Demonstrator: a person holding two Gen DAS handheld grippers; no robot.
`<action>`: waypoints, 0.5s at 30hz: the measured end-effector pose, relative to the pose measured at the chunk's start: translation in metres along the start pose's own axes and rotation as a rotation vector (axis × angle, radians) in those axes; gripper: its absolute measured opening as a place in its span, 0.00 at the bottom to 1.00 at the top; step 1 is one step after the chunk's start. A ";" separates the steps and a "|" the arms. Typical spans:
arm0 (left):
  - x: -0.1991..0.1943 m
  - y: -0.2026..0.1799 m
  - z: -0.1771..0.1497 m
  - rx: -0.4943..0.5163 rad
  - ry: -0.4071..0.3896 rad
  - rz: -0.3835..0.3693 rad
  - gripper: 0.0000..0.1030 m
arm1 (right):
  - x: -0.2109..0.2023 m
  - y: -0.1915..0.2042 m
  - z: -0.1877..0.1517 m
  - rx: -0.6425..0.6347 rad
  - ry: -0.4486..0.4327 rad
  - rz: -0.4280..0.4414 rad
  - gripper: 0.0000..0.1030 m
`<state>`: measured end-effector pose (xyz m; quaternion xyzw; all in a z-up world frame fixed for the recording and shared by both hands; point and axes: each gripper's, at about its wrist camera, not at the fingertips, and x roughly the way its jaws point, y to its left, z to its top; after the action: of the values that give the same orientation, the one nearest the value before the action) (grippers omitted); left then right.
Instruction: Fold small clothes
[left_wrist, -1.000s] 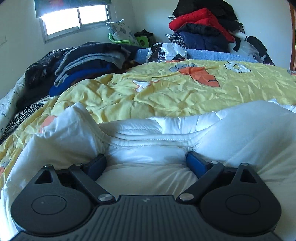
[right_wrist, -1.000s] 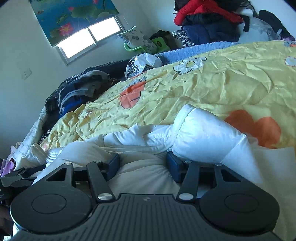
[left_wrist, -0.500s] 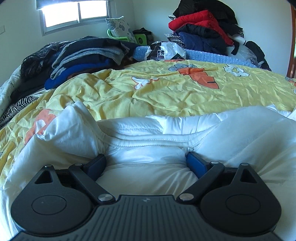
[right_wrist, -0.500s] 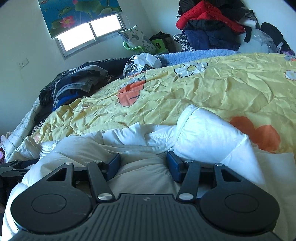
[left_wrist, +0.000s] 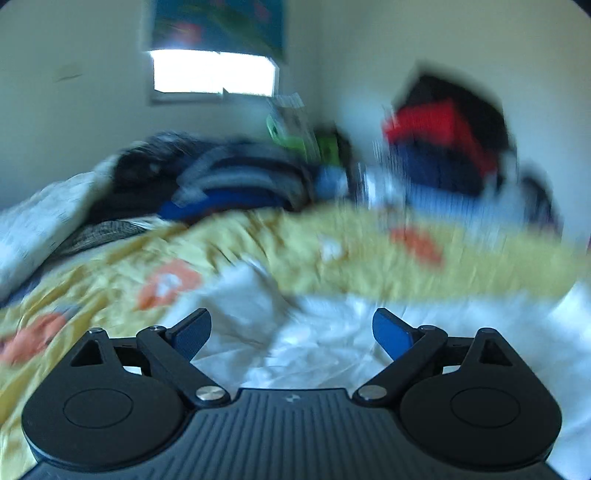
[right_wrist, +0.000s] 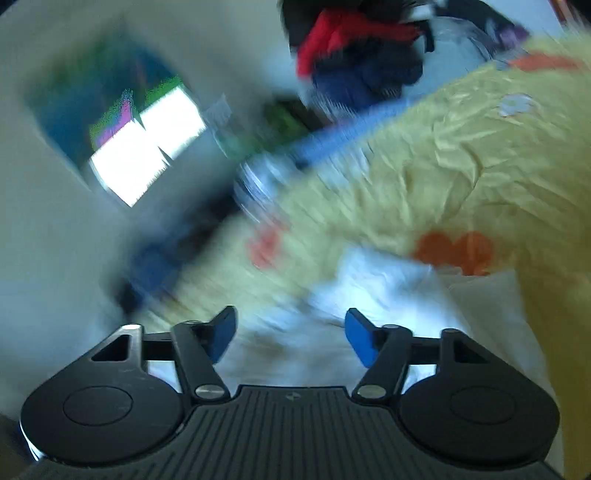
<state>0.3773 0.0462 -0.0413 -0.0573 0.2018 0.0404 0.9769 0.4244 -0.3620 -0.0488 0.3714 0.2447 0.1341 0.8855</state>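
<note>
The right gripper (right_wrist: 290, 334) had its jaws spread, and they had just been opening; nothing sat between its blue pads (right_wrist: 360, 341), with the white garment (right_wrist: 373, 295) lying below and past the tips. The left gripper (left_wrist: 291, 334) likewise stood with its jaws wide apart and bare, the same white garment (left_wrist: 332, 332) bunched on the bed beneath them.

Both holds looked let go, so the step in hand seemed to be clearing the cloth between folds. To do it well, each gripper would best draw straight away from the cloth without snagging a crease, then return to a clean edge or corner rather than to the crumpled middle.

The garment appeared white and soft, rumpled into ridges, heavily blurred, its outline hard to read. In the left view it spread from six o'clock out toward four; in the right view it lay around six o'clock. It rested on the yellow quilt (left_wrist: 332, 243) with orange patches, which ran off toward twelve o'clock.
</note>
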 end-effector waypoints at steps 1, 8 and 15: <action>-0.024 0.015 -0.002 -0.067 -0.022 -0.013 0.97 | -0.028 -0.002 -0.001 0.044 -0.023 0.067 0.86; -0.107 0.100 -0.070 -0.509 0.092 -0.040 1.00 | -0.172 -0.043 -0.076 0.160 -0.034 0.059 0.92; -0.098 0.108 -0.100 -0.567 0.190 -0.031 1.00 | -0.171 -0.066 -0.136 0.236 0.015 -0.044 0.81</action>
<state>0.2382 0.1353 -0.1035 -0.3345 0.2722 0.0748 0.8991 0.2107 -0.3987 -0.1220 0.4664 0.2737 0.0878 0.8366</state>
